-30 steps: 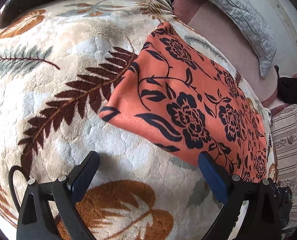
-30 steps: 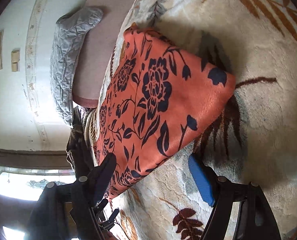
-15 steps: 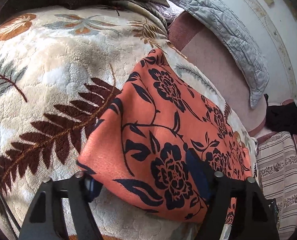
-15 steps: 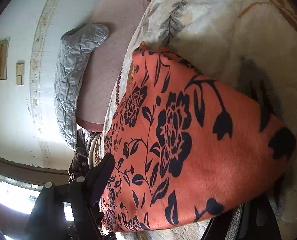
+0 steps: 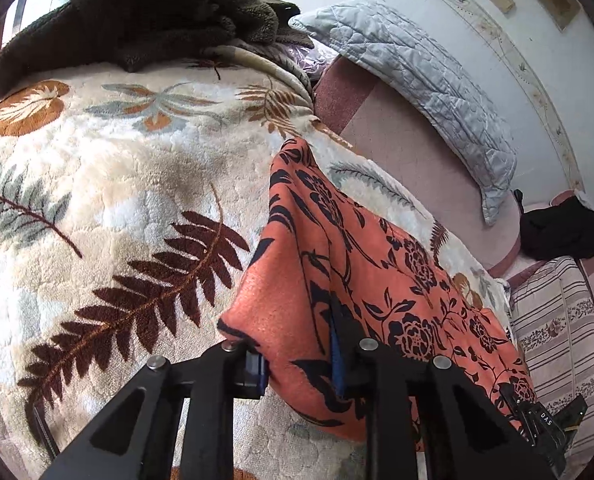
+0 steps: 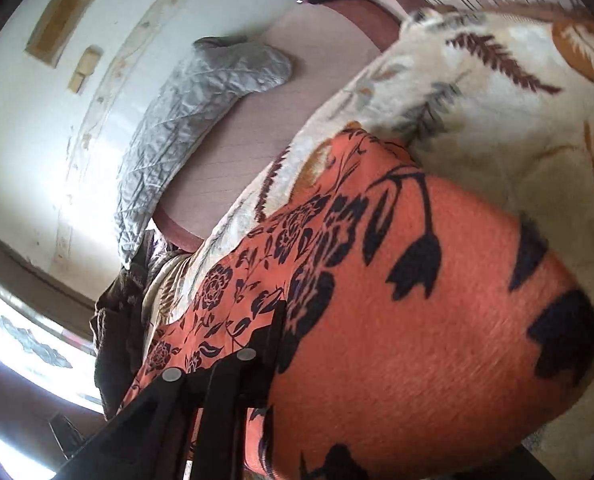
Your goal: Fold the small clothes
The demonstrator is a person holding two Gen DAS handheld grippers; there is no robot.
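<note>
An orange cloth with a dark floral print (image 5: 361,280) lies on a cream leaf-patterned blanket (image 5: 117,184). My left gripper (image 5: 299,364) is shut on the cloth's near corner, which is raised and bunched between the blue pads. In the right wrist view the same cloth (image 6: 417,320) fills the lower frame and drapes over my right gripper (image 6: 377,420). Only its left finger (image 6: 265,344) shows; the right finger is hidden under the cloth.
A dark fleece pile (image 5: 137,20) sits at the blanket's far edge. A grey quilted pillow (image 5: 417,68) leans on the wall over a pink mattress (image 5: 409,148). A striped cushion (image 5: 557,328) and a black garment (image 5: 565,232) lie at right.
Both grippers moved forward onto the cloth's near corners. The left jaws closed on its corner and lifted it. The cloth now covers most of the right gripper.
</note>
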